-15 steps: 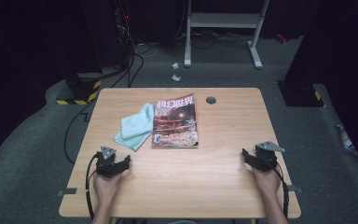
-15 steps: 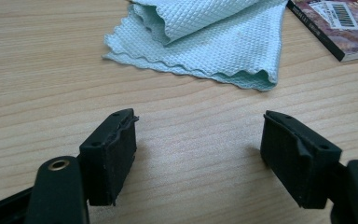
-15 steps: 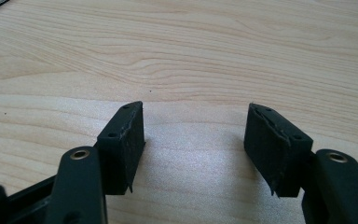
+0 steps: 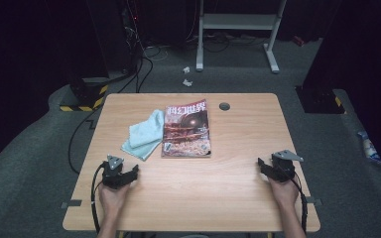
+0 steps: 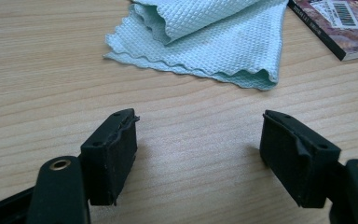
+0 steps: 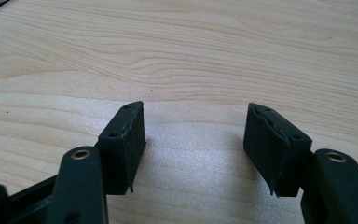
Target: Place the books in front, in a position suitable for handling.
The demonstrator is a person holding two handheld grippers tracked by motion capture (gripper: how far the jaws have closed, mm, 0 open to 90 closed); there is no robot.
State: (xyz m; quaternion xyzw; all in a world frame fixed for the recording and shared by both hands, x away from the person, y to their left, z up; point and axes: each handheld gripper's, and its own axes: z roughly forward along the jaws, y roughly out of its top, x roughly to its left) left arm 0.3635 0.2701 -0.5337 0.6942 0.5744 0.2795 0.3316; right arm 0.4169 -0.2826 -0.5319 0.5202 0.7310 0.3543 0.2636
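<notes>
The left gripper (image 4: pixel 127 174) rests low on the wooden table (image 4: pixel 238 198) near its front left edge, held by the person's left hand (image 4: pixel 112 197), and its two black jaws stand wide apart with nothing between them, bare wood showing in the gap in the left gripper view. Just beyond those jaws lies a light blue microfibre cloth (image 5: pixel 214 42), loosely folded with a wavy hem, close to the gripper but not touching it. In the high view the cloth (image 4: pixel 144 135) sits left of centre on the table, its right edge meeting or slipping under the left side of a magazine (image 4: pixel 187 128) with a reddish cover, which lies flat in the middle of the far half; a corner of it with a barcode shows in the left gripper view (image 5: pixel 340 23). The right gripper (image 4: pixel 268 168), held in the right hand (image 4: pixel 284 191), rests near the front right edge, well apart from cloth and magazine, its jaws likewise spread wide over bare wood.
</notes>
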